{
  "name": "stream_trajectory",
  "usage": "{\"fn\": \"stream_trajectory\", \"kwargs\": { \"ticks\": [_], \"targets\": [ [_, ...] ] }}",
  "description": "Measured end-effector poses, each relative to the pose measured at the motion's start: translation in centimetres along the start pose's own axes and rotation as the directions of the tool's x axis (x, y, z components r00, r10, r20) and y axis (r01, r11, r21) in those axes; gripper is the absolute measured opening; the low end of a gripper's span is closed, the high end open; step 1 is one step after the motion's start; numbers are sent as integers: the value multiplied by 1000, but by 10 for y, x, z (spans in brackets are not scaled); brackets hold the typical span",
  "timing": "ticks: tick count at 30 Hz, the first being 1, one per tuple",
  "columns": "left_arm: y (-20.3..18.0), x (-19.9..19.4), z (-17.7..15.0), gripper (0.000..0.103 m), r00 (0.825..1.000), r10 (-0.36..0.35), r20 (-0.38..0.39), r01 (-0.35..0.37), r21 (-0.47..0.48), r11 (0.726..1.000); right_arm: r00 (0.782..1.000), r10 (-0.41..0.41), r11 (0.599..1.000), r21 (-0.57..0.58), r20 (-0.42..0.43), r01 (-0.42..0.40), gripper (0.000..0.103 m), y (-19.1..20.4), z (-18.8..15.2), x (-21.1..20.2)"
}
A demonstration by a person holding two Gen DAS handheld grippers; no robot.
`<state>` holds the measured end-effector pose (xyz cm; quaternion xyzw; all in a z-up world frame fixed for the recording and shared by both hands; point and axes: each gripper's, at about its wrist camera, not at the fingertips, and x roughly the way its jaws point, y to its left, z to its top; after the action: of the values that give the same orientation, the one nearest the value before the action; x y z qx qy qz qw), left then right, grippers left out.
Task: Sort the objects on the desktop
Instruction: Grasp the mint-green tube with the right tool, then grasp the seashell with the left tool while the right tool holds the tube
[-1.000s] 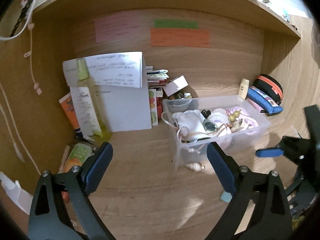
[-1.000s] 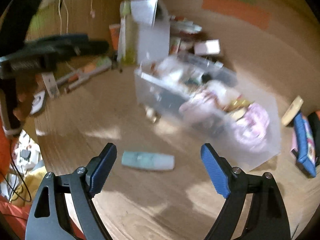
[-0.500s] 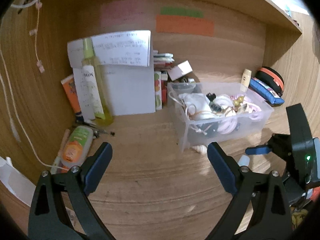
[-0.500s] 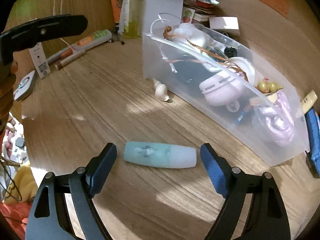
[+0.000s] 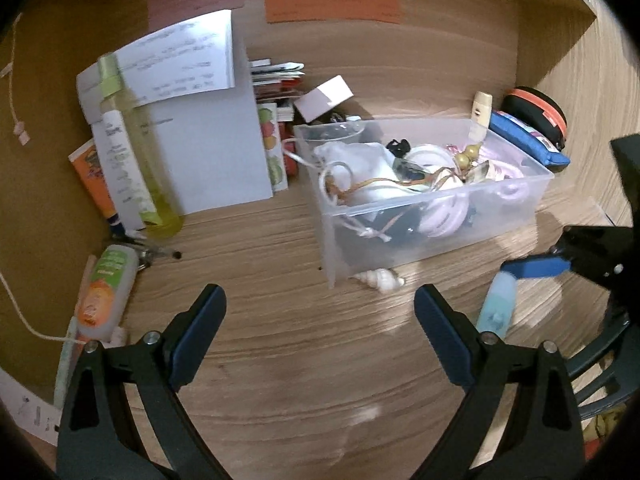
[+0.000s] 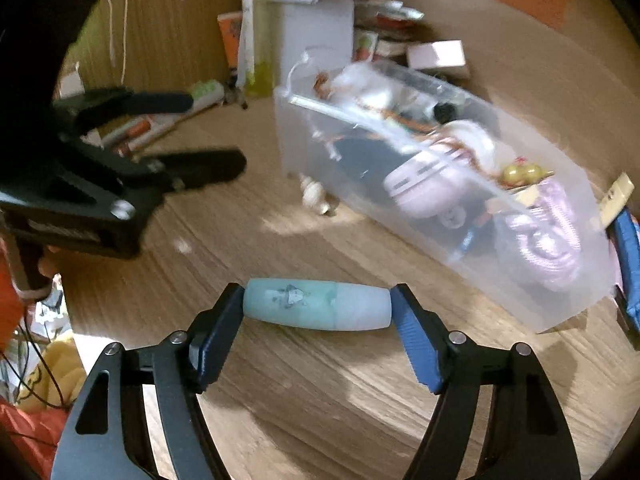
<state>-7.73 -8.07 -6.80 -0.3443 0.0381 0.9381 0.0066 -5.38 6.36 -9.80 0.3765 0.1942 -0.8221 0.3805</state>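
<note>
my left gripper (image 5: 320,312) hangs open over bare desk, out of the way. my right gripper (image 6: 318,312) pinches the pale blue plastic tube (image 6: 318,305) end to end, beside the clear plastic bin (image 6: 520,280), ready for binning.

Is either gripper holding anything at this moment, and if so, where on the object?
The right gripper has the pale blue tube endwise between its fingers, one pad at each end; it lies on the desk. The left gripper is open, holding nothing.
</note>
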Motion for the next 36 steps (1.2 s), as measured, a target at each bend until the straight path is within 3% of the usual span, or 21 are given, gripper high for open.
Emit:
{"fn": "stream_trajectory", "kwargs": {
  "ticks": [3,10,15,17,25,30,36],
  "targets": [
    [-7,10,3,78,999,-15,-31,15,10,1000,999,-5,999,40,41,4,71,-21,0,-16],
    [-25,41,9,71,989,-74,-131,73,-9,997,994,-46,988,153,99,30,71,-78,-6,-46],
    [-27,65,13,47,975,-47,-215,31,-77,997,991,-47,981,190,124,23,71,-99,-12,-57],
    [-27,71,14,47,970,-72,-232,46,-117,992,989,-46,981,192,141,18,71,-101,-14,-61],
    [-35,74,16,42,970,-56,-234,23,-144,989,988,-1,982,186,158,-28,71,-101,-14,-57],
    [-35,72,10,20,975,-38,-218,15,-104,994,988,-3,983,184,152,-25,71,-99,-16,-55],
    [-28,62,2,17,975,-66,-213,50,-79,996,989,-17,983,184,144,-10,71,-97,-15,-54]
  ]
}}
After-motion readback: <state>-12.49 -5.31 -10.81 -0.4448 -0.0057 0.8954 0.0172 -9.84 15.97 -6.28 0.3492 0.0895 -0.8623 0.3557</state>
